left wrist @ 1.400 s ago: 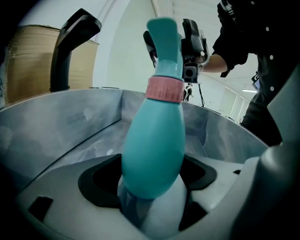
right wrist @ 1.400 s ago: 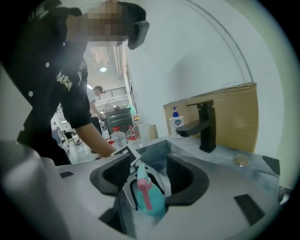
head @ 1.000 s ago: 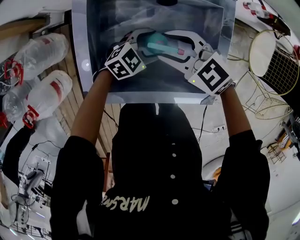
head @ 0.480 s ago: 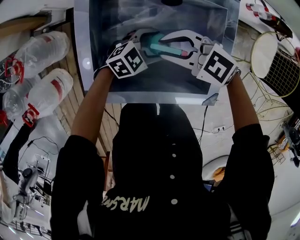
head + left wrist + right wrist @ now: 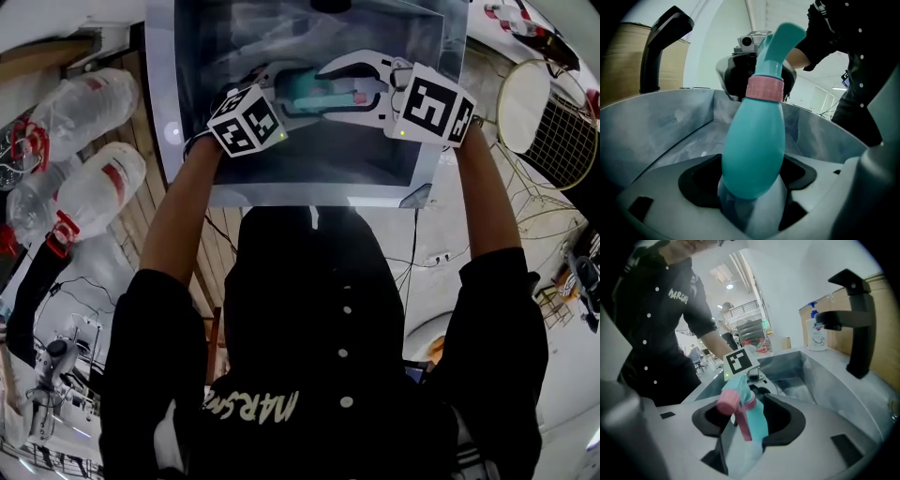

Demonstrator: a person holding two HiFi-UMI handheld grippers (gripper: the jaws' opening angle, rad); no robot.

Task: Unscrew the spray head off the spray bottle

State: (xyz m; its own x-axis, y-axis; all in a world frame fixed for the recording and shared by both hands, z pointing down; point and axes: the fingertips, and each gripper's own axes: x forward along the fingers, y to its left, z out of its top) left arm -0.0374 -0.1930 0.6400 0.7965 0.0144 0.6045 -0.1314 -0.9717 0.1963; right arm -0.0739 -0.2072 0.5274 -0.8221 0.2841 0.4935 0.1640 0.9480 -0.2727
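Observation:
Over the steel sink (image 5: 309,173) a teal spray bottle (image 5: 314,89) lies level between my two grippers. My left gripper (image 5: 281,86) is shut on the bottle's rounded body (image 5: 752,140), which fills the space between its jaws (image 5: 752,197). Above the body sit the pink collar (image 5: 764,87) and the teal spray head (image 5: 780,42). From the other side my right gripper (image 5: 328,86) reaches round the spray head (image 5: 752,416), whose pink nozzle (image 5: 727,401) and pink trigger (image 5: 743,426) lie between its jaws (image 5: 743,427). Those jaws have just been opening, and a gap shows beside the head.
A black faucet (image 5: 855,319) rises at the sink's edge, with a soap dispenser (image 5: 816,333) behind it. Large clear plastic bottles (image 5: 84,187) lie left of the sink. A wire basket (image 5: 553,122) stands at the right.
My right gripper has turned about the spray head, and its marker cube has moved up the head view. The left gripper and the bottle have stayed put.

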